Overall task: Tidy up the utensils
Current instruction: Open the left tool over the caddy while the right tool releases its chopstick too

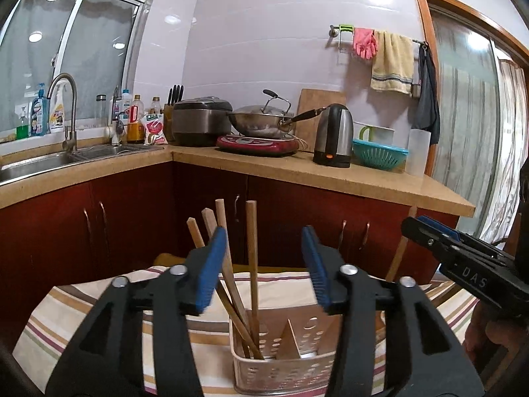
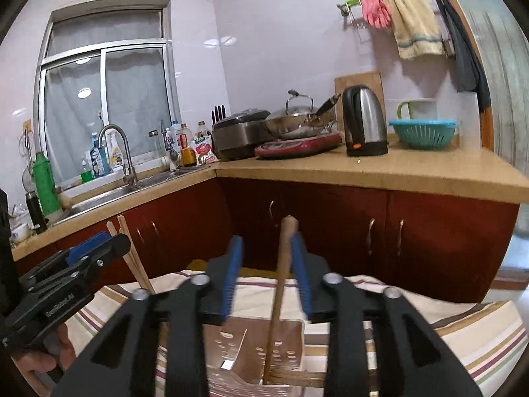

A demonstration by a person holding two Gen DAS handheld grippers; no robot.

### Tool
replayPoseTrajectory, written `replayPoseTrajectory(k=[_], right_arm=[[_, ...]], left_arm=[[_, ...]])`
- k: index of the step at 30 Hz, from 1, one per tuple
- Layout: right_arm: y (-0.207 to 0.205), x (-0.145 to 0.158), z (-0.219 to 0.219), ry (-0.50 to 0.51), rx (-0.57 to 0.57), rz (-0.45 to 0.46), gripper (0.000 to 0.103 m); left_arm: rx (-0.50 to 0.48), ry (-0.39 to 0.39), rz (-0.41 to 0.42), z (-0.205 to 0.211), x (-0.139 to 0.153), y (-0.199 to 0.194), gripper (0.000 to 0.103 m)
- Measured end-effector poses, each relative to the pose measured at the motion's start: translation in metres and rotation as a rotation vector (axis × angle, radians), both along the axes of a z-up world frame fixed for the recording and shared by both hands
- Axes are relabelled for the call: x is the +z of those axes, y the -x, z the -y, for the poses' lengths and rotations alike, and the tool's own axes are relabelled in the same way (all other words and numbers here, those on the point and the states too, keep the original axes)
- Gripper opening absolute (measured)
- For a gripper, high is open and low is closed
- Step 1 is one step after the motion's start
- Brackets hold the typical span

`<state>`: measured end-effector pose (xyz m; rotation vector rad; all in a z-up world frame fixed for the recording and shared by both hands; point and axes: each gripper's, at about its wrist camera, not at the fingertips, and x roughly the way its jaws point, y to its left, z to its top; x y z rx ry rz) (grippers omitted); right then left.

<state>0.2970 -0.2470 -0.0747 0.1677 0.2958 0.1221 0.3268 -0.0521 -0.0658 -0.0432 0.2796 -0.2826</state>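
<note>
The perforated utensil caddy point(image 1: 284, 360) is sitting on the striped cloth point(image 1: 99, 301), with several chopsticks point(image 1: 253, 264) standing in its left compartment. A wooden-handled utensil point(image 2: 281, 281) is standing in the caddy too, leaning slightly. The right gripper point(image 2: 266, 274) is hovering around that handle, jaws partly open; whether a pad is touching the wood, I cannot tell. The left gripper point(image 1: 264, 268) is hanging above the caddy, jaws wide apart and holding nothing. To finish cleanly, I'd judge the right should be opening fully and lifting straight up, avoiding tipping the handle.
</note>
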Motion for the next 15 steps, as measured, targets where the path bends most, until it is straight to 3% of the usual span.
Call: replayPoseTrajectory(k=[6,15], right_arm=[[0.017,0.012,0.002,0.027,-0.026,0.017,0.052],[0.073,0.021,-0.002,0.073,-0.035,0.053,0.052]], left_arm=[[0.000,0.003,0.006,-0.006,0.007,0.018,0.062],[0.027,-0.044,0.019,-0.016,0.006,0.071,0.066]])
